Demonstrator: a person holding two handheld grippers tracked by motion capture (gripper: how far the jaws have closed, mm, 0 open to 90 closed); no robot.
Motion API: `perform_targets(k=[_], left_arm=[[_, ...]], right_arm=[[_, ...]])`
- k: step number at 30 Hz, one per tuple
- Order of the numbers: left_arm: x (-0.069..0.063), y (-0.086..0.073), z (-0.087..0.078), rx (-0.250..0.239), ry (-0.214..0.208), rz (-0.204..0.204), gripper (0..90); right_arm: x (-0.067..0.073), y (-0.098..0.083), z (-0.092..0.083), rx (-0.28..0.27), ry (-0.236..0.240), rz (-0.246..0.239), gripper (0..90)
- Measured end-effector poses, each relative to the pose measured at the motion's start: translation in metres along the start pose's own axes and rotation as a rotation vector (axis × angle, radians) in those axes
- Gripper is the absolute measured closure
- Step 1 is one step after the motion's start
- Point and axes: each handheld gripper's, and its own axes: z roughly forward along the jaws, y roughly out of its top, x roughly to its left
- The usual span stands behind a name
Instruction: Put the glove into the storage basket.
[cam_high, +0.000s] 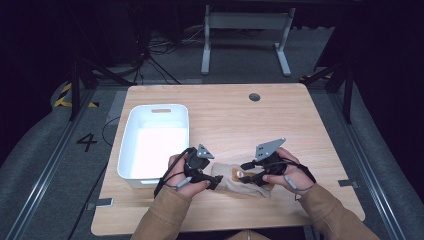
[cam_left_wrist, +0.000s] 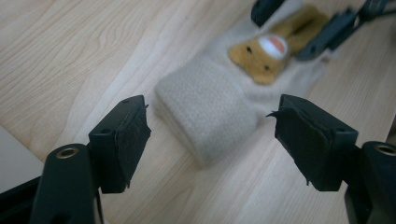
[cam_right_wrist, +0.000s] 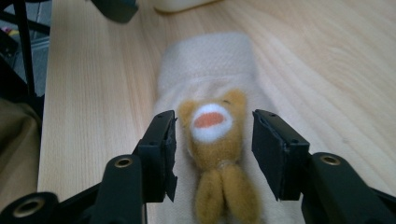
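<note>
A beige sock (cam_high: 239, 180) (cam_left_wrist: 212, 109) (cam_right_wrist: 205, 60) lies flat near the table's front edge, between my two hands. A small tan bear figure (cam_right_wrist: 215, 128) (cam_left_wrist: 261, 51) with a white and orange muzzle is sewn on it. My left gripper (cam_high: 212, 181) (cam_left_wrist: 210, 137) is open, its jaws wide on either side of the sock's ribbed cuff end. My right gripper (cam_high: 245, 177) (cam_right_wrist: 212, 151) is open too, its jaws flanking the bear figure just over the sock without closing on it.
A white plastic bin (cam_high: 152, 142) with a handle slot stands at the left of the wooden table (cam_high: 240, 115), close to my left hand. A round cable hole (cam_high: 254, 97) sits near the far edge. A desk frame (cam_high: 245, 35) stands on the floor beyond.
</note>
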Motion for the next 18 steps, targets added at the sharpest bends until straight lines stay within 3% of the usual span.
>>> perform_targets(k=[7,18], left_arm=[[-0.003,0.008,0.003,-0.006,-0.024,0.042,26.4],[-0.001,0.014,0.002,-0.02,-0.022,0.03,26.2]], right_arm=[[0.0,-0.003,-0.02,-0.067,-0.062,0.033,50.5],[-0.012,-0.018,-0.059,-0.16,-0.198,0.129,49.3]])
